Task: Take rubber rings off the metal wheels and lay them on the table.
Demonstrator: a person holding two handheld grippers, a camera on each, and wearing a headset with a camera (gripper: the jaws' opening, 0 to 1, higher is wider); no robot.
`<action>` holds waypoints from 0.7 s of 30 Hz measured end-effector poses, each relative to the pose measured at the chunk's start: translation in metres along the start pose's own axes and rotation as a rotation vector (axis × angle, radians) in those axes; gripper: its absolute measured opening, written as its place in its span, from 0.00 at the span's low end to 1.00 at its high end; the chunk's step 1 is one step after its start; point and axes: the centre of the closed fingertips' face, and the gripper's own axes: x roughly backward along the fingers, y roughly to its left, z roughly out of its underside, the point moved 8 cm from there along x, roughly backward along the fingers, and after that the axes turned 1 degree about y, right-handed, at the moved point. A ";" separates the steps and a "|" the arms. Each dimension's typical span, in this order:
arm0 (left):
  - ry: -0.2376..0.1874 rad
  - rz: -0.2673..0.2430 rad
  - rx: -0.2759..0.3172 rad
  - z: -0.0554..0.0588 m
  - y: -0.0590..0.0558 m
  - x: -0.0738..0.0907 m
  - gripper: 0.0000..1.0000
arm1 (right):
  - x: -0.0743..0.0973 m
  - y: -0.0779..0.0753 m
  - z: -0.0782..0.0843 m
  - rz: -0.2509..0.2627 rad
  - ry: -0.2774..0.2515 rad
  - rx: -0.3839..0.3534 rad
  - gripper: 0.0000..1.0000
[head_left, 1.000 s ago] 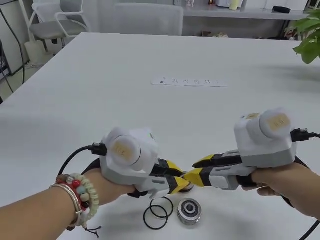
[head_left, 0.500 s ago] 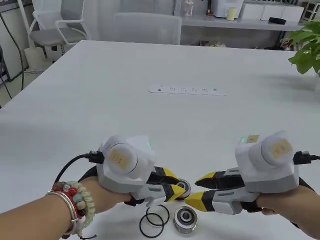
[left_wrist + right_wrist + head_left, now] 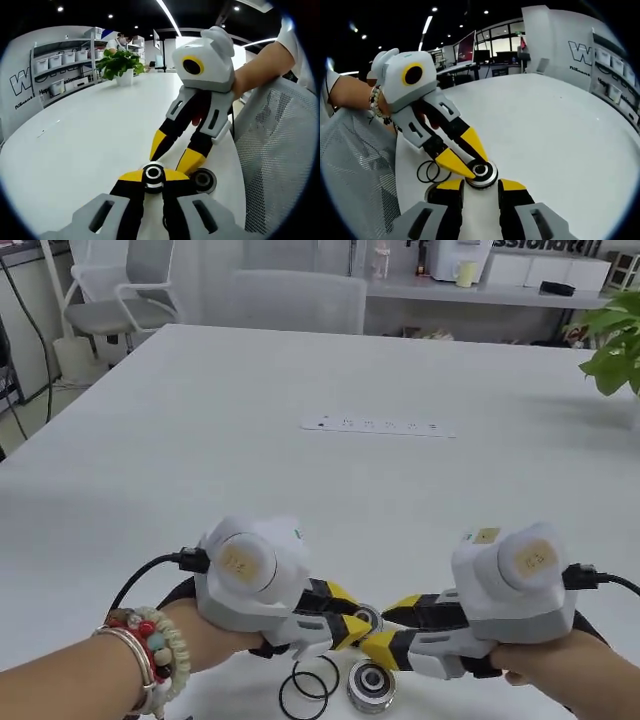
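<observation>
**HEAD VIEW**
- Left gripper (image 3: pixel 356 620): jaws clamped on held wheel (image 3: pixel 366 617), just above table (image 3: pixel 300 490), near front edge.
- Right gripper (image 3: pixel 378 630): jaws parted, narrow gap, tips at held wheel's rim. Contact unclear.
- Rubber rings (image 3: pixel 309 686): 2 pcs, black, loose, overlapping, flat on table below left gripper.
- Second wheel (image 3: pixel 371 685): flat on table, just right of rings, under the pt where grippers meet.
- Power strip (image 3: pixel 378 426): mid-table, well apart.
- Plant (image 3: pixel 612 345): far right.

**LEFT GRIPPER VIEW**
- Own yellow tips closed either side of held wheel (image 3: pixel 153 174), hub facing camera.
- Right gripper (image 3: pixel 172 156): enters from above, jaws apart, tips just short of wheel.
- Second wheel (image 3: pixel 204 180): on table just beyond.

**RIGHT GRIPPER VIEW**
- Own jaws open approx wheel-wide, held wheel (image 3: pixel 483 173) just ahead, between tips.
- Left gripper (image 3: pixel 477 167): pinches wheel from the left.
- Rings (image 3: pixel 429 171): on table beside.
- Ring on held wheel's rim: too small to tell.

**HANDLING (judgement)**
- Step: strip ring off held wheel w/ right gripper.
- Keep left clamp firm and work the part of rim its jaws leave free.
- Catch ring edge w/ one right tip and roll it sideways off rim. No straight pull: rubber prob. stretches & snaps back.
- Lay it w/ other rings, clear of second wheel.
</observation>
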 end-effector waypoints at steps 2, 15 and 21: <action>0.000 -0.001 0.001 0.000 0.000 0.000 0.08 | 0.000 -0.001 0.001 0.006 0.006 0.011 0.22; -0.001 -0.009 0.012 0.000 0.002 -0.001 0.08 | 0.002 -0.002 0.003 -0.021 0.011 0.066 0.14; -0.001 -0.010 0.013 0.000 0.002 -0.001 0.08 | 0.004 -0.002 0.005 -0.027 0.020 0.054 0.09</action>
